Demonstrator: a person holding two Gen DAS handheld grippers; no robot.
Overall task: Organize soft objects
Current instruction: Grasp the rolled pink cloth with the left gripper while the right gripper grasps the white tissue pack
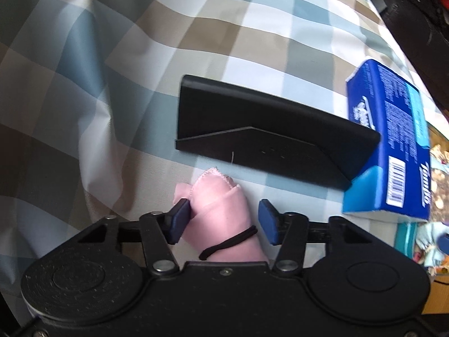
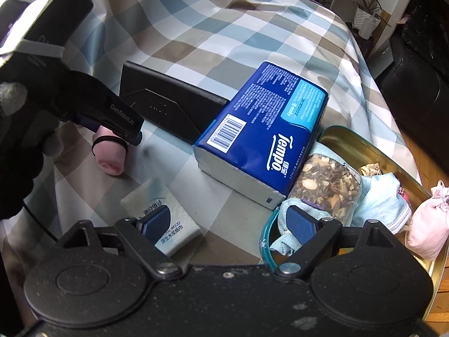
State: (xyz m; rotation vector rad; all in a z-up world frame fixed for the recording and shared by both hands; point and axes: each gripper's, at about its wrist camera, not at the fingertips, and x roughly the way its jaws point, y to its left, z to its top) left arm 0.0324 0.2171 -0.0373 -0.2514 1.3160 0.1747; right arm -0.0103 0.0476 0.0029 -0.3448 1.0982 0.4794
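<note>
1. Left tongs (image 1: 224, 219) released, straddling the rolled pink cloth bundle with black hair tie (image 1: 221, 219) on the checked worktop cloth (image 1: 112, 56); one pad touching.
2. Looks soft, light, squashy; best pinched mid-roll near the tie.
3. Right tongs (image 2: 228, 224) spread wide, gripping nothing.

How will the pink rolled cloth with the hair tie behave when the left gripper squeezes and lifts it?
The pink rolled cloth will probably squash rather than resist; its folds look soft. The black hair tie should keep it bundled, though the loose end may flop. It is likely light, and might roll if nudged by the left gripper.
</note>
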